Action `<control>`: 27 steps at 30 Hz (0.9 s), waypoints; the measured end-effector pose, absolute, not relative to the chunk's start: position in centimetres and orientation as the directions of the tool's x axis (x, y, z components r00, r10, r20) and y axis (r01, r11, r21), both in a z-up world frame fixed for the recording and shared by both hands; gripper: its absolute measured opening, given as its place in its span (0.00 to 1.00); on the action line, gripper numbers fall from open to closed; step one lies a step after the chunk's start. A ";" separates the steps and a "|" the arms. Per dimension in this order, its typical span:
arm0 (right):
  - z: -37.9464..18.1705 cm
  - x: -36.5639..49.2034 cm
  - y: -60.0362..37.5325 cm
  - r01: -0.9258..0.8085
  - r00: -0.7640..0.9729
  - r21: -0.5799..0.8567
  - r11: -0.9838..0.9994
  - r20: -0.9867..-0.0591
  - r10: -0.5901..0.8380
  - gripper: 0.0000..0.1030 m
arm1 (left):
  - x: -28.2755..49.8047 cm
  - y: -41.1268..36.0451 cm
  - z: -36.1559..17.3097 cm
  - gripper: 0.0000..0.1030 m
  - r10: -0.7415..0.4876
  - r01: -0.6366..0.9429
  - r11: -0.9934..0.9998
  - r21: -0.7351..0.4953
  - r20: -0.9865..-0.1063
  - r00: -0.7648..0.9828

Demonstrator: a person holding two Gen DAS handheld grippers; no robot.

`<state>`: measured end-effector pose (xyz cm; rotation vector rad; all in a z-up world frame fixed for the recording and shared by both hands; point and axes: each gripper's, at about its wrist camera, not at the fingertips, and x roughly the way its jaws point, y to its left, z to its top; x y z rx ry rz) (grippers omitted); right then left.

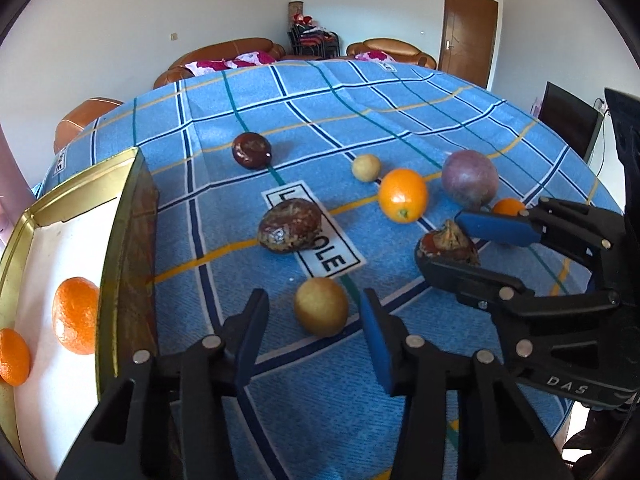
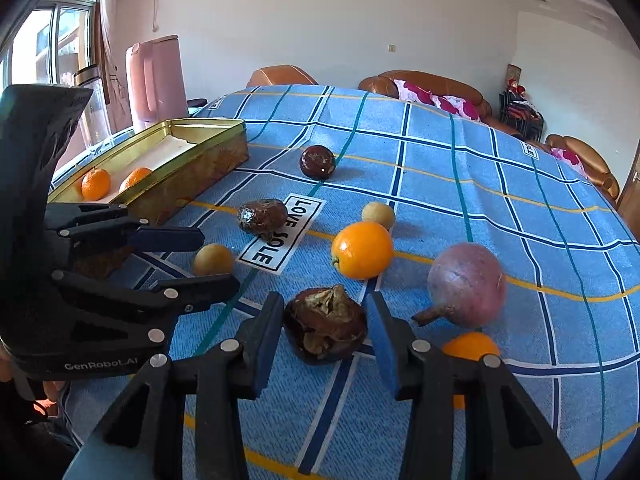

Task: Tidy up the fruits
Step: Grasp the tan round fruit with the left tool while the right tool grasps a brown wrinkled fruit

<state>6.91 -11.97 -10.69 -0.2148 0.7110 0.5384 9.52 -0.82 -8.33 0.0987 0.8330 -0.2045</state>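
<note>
Left gripper (image 1: 312, 332) jaws flank the small yellow fruit (image 1: 321, 306), not touching; right gripper (image 2: 324, 334) clasps the wrinkled brown fruit (image 2: 325, 328) at six o'clock. Light, probably brittle: squeeze mid-body gently.

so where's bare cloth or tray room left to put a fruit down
The gold tin has white floor free beyond its two oranges. The blue cloth is bare past the dark round fruit, toward the sofas. It is crowded from the LOVE SOLE label to the purple fruit, where both grippers work.
</note>
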 end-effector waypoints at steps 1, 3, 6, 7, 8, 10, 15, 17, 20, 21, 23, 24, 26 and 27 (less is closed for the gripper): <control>-10.7 6.9 -12.1 -0.538 0.629 -0.004 0.843 -0.668 0.398 0.44 | 9.6 -0.9 -8.4 0.43 -0.141 0.220 0.976 0.008 -0.744 0.654; -10.7 6.8 -12.1 -0.537 0.632 -0.004 0.844 -0.664 0.399 0.44 | 9.6 -0.9 -8.5 0.32 -0.145 0.226 0.974 0.007 -0.748 0.648; -10.7 6.8 -12.1 -0.528 0.635 0.001 0.849 -0.663 0.396 0.44 | 9.7 -0.9 -8.6 0.28 -0.156 0.234 0.972 -0.002 -0.751 0.641; -10.7 6.9 -12.2 -0.520 0.639 0.000 0.854 -0.664 0.389 0.44 | 9.7 -0.9 -8.6 0.28 -0.157 0.236 0.972 -0.002 -0.751 0.641; -10.7 7.0 -12.3 -0.516 0.640 0.002 0.857 -0.664 0.387 0.44 | 9.7 -0.9 -8.6 0.28 -0.158 0.237 0.971 -0.002 -0.751 0.641; -10.7 6.8 -12.0 -0.527 0.641 -0.016 0.850 -0.664 0.385 0.44 | 9.6 -0.9 -8.6 0.28 -0.164 0.241 0.970 -0.005 -0.748 0.644; -10.7 6.9 -12.0 -0.537 0.632 -0.009 0.843 -0.667 0.395 0.46 | 9.6 -0.6 -8.4 0.28 -0.169 0.236 0.972 -0.014 -0.738 0.653; -10.7 7.2 -12.4 -0.538 0.613 0.036 0.842 -0.669 0.420 0.51 | 9.5 -0.6 -8.3 0.28 -0.175 0.236 0.972 -0.020 -0.734 0.656; -10.8 7.3 -12.3 -0.532 0.611 0.027 0.846 -0.680 0.406 0.53 | 9.4 -0.5 -8.2 0.28 -0.178 0.236 0.971 -0.023 -0.731 0.659; -10.9 7.2 -12.1 -0.527 0.615 0.011 0.850 -0.686 0.390 0.53 | 9.4 -0.5 -8.2 0.28 -0.178 0.237 0.971 -0.023 -0.731 0.659; -11.0 7.4 -11.9 -0.520 0.614 0.002 0.854 -0.695 0.375 0.53 | 9.4 -0.5 -8.2 0.28 -0.176 0.236 0.972 -0.022 -0.731 0.659; -11.0 7.5 -12.0 -0.519 0.609 0.011 0.854 -0.697 0.379 0.53 | 9.4 -0.5 -8.2 0.28 -0.176 0.236 0.972 -0.021 -0.731 0.660; -11.1 7.8 -12.2 -0.525 0.589 0.038 0.850 -0.705 0.395 0.50 | 9.4 -0.5 -8.2 0.28 -0.176 0.236 0.972 -0.021 -0.730 0.661; -11.3 8.0 -12.2 -0.528 0.577 0.047 0.848 -0.712 0.399 0.46 | 9.4 -0.5 -8.2 0.28 -0.177 0.236 0.971 -0.021 -0.729 0.661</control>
